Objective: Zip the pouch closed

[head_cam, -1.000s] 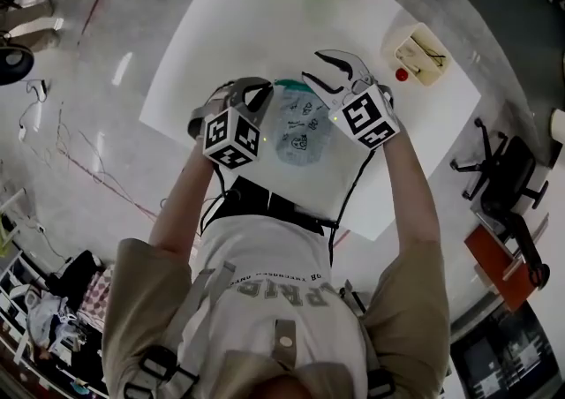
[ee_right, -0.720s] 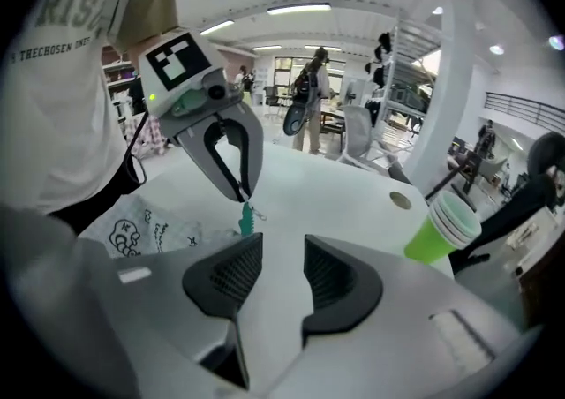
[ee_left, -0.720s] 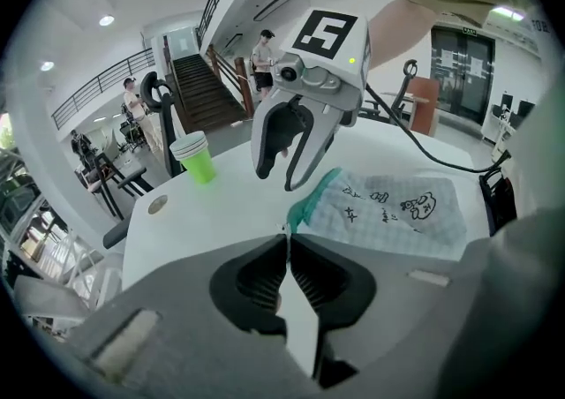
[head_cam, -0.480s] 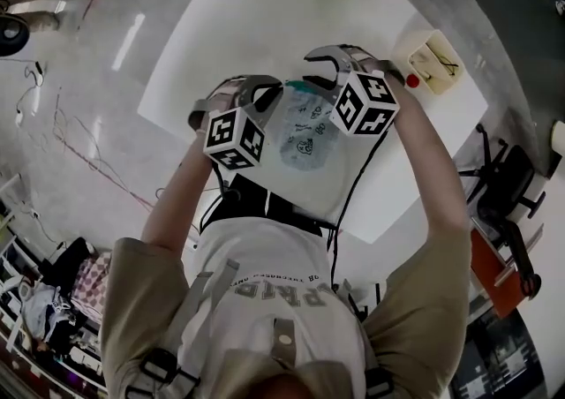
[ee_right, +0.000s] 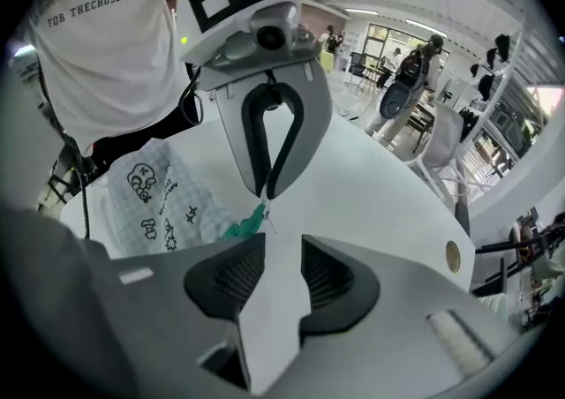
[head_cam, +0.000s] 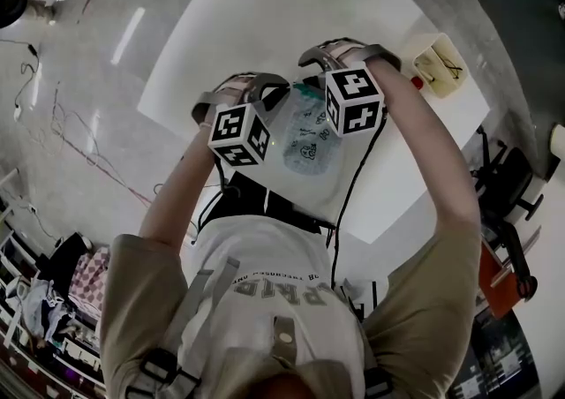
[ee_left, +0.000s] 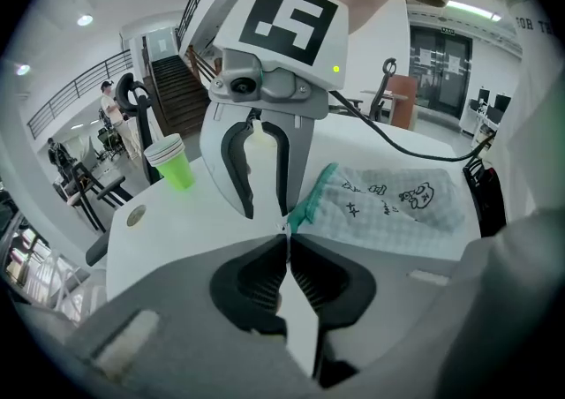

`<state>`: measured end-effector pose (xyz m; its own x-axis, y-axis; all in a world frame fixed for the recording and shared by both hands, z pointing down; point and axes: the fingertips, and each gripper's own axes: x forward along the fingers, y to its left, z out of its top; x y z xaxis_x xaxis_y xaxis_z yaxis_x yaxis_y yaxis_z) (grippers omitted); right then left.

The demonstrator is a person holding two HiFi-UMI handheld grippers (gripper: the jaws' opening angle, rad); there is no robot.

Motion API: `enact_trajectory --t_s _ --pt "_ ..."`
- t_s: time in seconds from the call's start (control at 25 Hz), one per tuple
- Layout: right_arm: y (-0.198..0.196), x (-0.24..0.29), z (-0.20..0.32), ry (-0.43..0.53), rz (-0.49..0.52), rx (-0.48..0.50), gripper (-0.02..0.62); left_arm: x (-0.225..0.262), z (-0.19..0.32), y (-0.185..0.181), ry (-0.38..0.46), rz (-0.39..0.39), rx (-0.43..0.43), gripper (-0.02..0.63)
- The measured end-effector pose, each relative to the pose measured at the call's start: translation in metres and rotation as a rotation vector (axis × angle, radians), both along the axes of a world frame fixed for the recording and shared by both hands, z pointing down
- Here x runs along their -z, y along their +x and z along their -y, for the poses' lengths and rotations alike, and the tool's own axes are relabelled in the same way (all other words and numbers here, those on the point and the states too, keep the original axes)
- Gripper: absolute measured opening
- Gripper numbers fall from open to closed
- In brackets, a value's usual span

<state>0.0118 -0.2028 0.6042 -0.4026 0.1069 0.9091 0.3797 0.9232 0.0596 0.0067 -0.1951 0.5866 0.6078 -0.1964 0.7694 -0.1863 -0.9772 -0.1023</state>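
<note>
Two claws meet at pouch (ee_left: 397, 199) teal end, mid-frame on tabletop (head_cam: 265, 9).
L claw (ee_left: 288, 238) pinches that end; R claw (ee_right: 282, 243) closing, pads apart, nothing gripped.

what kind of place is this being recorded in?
Probably an open office or lab hall: a large white table with an office chair beside it, and a staircase and glass doors in the background.

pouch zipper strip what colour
The zipper strip is teal green, clearest in the left gripper view.
</note>
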Motion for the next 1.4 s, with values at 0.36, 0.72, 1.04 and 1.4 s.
enact_trajectory --t_s 0.36,0.72,1.04,1.4 --pt "-0.008 -0.011 -0.019 0.043 -0.076 0.188 0.115 -0.001 -0.005 -0.004 0.055 0.027 -0.069 0.026" --pt "-0.007 -0.015 -0.020 0.051 -0.081 0.220 0.061 0.002 -0.004 -0.004 0.098 0.034 -0.104 0.026" --pt "-0.005 -0.013 -0.021 0.081 -0.092 0.260 0.006 0.002 -0.004 -0.003 0.092 0.028 -0.098 0.026" --pt "-0.002 -0.011 -0.017 0.060 -0.093 0.149 0.002 0.002 0.001 -0.003 0.045 -0.009 -0.043 0.026"
